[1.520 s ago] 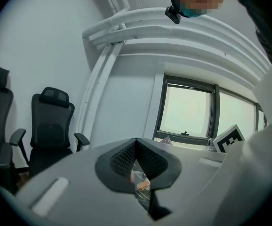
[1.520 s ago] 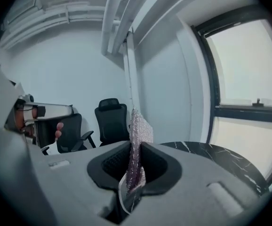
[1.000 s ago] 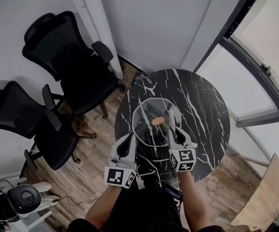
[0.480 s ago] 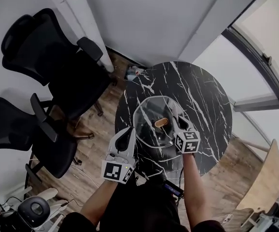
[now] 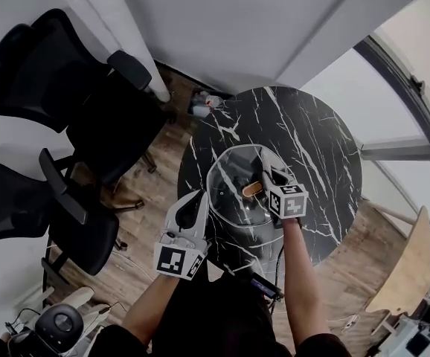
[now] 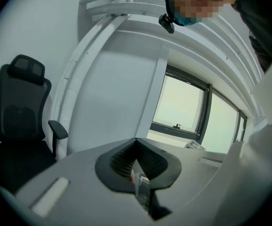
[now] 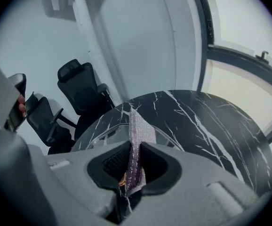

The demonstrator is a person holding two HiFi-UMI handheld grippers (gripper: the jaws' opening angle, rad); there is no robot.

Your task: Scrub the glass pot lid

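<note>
Two black office chairs [image 5: 47, 76], round black marble table [image 5: 315, 143], possibly floor clutter [image 5: 202, 108].

No words, numbers or brands readable anywhere, only black-and-white square patterns, one marker cube [image 5: 176, 261] on the left gripper [image 5: 198, 201] just off the marble table [image 5: 319, 147], another on the right gripper [image 5: 264, 177] over it.

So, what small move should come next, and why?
Probably sweep the grey woven cloth in the right gripper across the round glass pot lid: it is clamped just over the glass, and the left gripper seems to grip the rim.
</note>
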